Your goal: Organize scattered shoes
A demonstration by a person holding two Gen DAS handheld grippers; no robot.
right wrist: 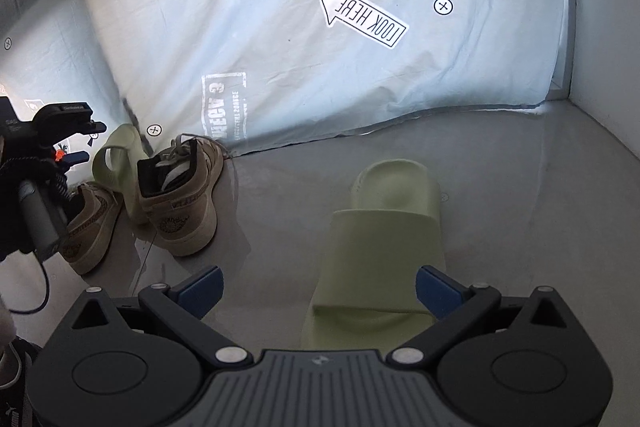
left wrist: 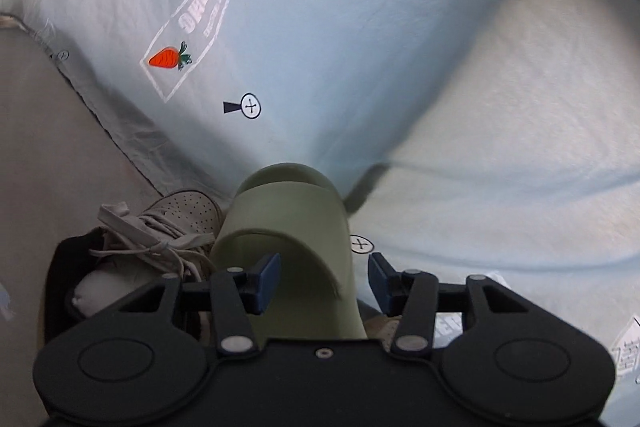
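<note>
My left hand-held gripper (left wrist: pixel 323 277) stands spread around one green slide (left wrist: pixel 296 227); my right hand-held gripper (right wrist: pixel 318 287), also spread, straddles another slide (right wrist: pixel 384 227).

Bare grey floor (right wrist: pixel 520 187) right of the lone slide (right wrist: pixel 384 235); sneakers (right wrist: pixel 180 199) crowding the left.

The green slide (right wrist: pixel 384 227) looks like soft, smooth foam with a dull finish. The tan sneaker (right wrist: pixel 180 195) looks like fuzzy suede with cloth laces and tiny holes on its toe. The pale sheet (right wrist: pixel 320 75) is thin, wrinkly cloth. The grey floor (right wrist: pixel 520 187) is smooth and a bit shiny.
</note>
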